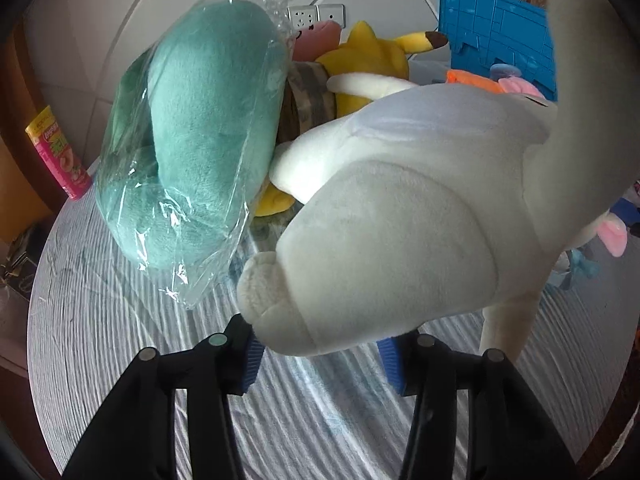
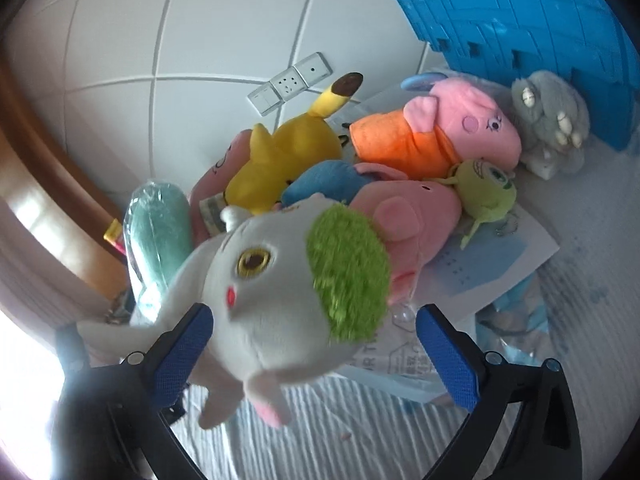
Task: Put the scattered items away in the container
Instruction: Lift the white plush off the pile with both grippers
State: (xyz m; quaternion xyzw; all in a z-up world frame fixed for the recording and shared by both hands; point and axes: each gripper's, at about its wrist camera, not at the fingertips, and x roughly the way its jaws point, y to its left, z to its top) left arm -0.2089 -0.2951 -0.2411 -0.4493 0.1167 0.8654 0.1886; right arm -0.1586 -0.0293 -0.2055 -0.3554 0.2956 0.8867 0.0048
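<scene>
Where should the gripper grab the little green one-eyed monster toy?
Grip the green monster toy across its round body, coming from above. It lies on top at the pile's edge, against the pink pig plush, so its top and outer side look free. Its thin arms seem too floppy to hold well.

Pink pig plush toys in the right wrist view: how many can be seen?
2. The pig in the orange top lies at the back beside the grey plush; the second pig lies nearer, behind the white plush. Others may be buried.
</scene>
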